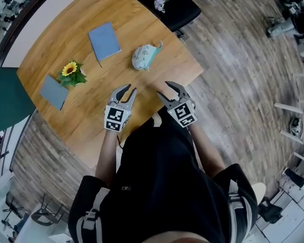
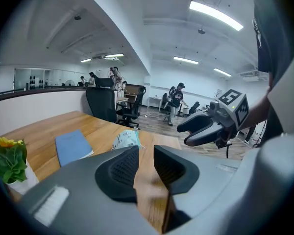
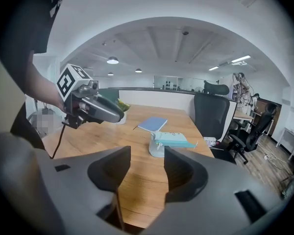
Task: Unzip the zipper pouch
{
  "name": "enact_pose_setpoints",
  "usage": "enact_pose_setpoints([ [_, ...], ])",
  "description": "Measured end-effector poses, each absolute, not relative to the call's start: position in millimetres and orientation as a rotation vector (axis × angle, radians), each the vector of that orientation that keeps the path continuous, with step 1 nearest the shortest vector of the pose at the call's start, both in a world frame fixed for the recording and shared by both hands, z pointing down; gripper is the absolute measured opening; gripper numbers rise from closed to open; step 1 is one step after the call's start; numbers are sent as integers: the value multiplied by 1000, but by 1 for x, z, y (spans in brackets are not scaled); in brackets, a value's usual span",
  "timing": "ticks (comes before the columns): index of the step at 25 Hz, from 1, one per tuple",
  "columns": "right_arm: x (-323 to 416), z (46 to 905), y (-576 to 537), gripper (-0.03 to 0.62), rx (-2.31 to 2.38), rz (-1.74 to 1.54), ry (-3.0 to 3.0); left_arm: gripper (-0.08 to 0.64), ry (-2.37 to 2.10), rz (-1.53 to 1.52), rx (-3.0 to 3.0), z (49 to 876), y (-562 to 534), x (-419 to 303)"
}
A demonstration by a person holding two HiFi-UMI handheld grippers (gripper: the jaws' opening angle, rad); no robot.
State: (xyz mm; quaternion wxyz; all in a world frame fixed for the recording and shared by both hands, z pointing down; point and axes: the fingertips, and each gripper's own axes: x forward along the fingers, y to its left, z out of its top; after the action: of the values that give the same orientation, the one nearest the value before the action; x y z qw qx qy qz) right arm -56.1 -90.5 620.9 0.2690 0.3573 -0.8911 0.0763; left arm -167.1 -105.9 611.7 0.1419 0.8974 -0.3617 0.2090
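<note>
The zipper pouch [image 1: 146, 56], pale teal and white with small print, lies on the wooden table [image 1: 137, 22] near its right edge. It also shows ahead in the left gripper view [image 2: 125, 140] and in the right gripper view [image 3: 169, 142], where its teal zipper strip runs along the top. My left gripper [image 1: 130, 89] hovers over the table's near part, short of the pouch, jaws open and empty [image 2: 145, 153]. My right gripper [image 1: 163, 88] stands beside it, also short of the pouch, open with nothing between its jaws [image 3: 147, 158].
A blue notebook [image 1: 104, 40] lies left of the pouch. A potted sunflower [image 1: 72, 74] and a grey-blue booklet [image 1: 53, 91] sit at the table's left. A black office chair [image 1: 175, 6] stands beyond the far edge. People stand far off in the room [image 2: 175, 102].
</note>
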Motion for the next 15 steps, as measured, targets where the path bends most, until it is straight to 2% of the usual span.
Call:
enact_pose_setpoints([
  [15, -59, 644, -93, 210, 796, 321, -2430, 87, -969, 453, 2312, 671, -144, -133],
])
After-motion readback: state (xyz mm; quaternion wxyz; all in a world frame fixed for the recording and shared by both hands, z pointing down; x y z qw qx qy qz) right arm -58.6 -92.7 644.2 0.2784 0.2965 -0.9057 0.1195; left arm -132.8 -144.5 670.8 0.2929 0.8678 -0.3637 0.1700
